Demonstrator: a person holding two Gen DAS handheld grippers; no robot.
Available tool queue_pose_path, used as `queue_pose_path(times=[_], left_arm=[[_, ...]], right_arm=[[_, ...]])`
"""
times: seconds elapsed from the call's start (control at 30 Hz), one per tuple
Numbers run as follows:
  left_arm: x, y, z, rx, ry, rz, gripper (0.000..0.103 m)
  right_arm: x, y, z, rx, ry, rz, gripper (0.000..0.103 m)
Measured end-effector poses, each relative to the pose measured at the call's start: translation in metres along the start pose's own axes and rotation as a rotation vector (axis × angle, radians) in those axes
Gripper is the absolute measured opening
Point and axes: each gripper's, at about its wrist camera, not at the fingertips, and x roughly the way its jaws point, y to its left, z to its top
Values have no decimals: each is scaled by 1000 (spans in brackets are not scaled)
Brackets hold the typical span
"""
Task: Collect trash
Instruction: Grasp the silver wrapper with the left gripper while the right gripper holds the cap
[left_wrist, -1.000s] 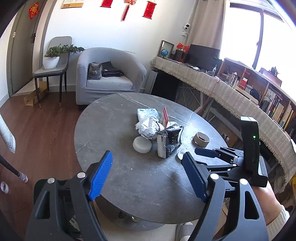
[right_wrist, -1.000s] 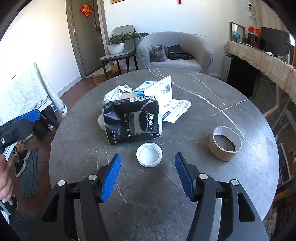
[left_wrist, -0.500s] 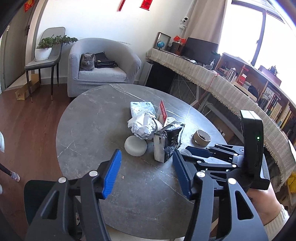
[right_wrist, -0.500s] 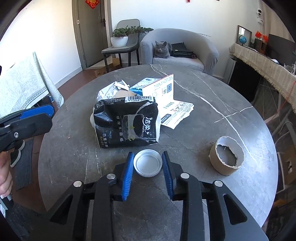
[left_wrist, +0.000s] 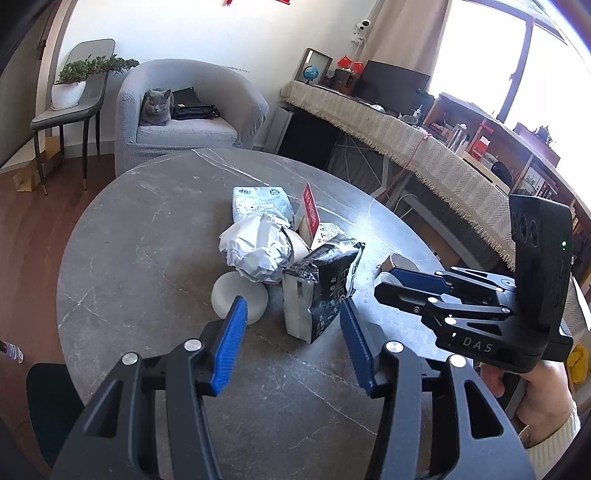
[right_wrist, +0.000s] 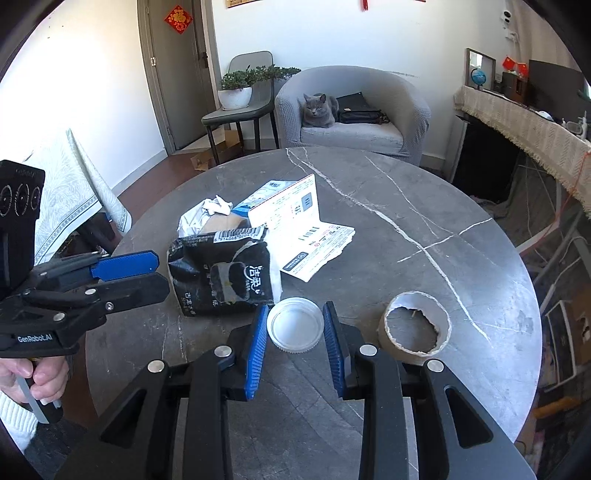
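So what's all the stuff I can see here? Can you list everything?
table: one, grey marble, round, under everything
black bag: one, black and white, crumpled, table middle
lid: one, white, between the right jaws
cardboard ring: one, brown, right of the lid
leaflet: one, white and red, behind the bag
foil ball: one, silver, in the pile
cat: one, grey, on the armchair
armchair: one, grey, by the wall
plant: one, green, white pot, on a chair
left gripper: jaws open, near the bag
right gripper: jaws closed around the lid
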Motion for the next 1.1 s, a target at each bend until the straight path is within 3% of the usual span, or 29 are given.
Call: queue_pose_path(times=[0.27,0.5,0.6,1.1], left_arm=[[15,1,5,-39,2,-39,50],[26,-7,6,-29,29,-49,25],[23,-10,4,-22,32,-40,18],[-26,-7,-4,-4,-22,0,15]], right_arm=[[-7,-16,-1,17,-7,17,30],[-12,-22,1,31,-18,21,30],[-16,-21,0,30,-23,25,30],[-21,14,-5,3,-30,64,30]])
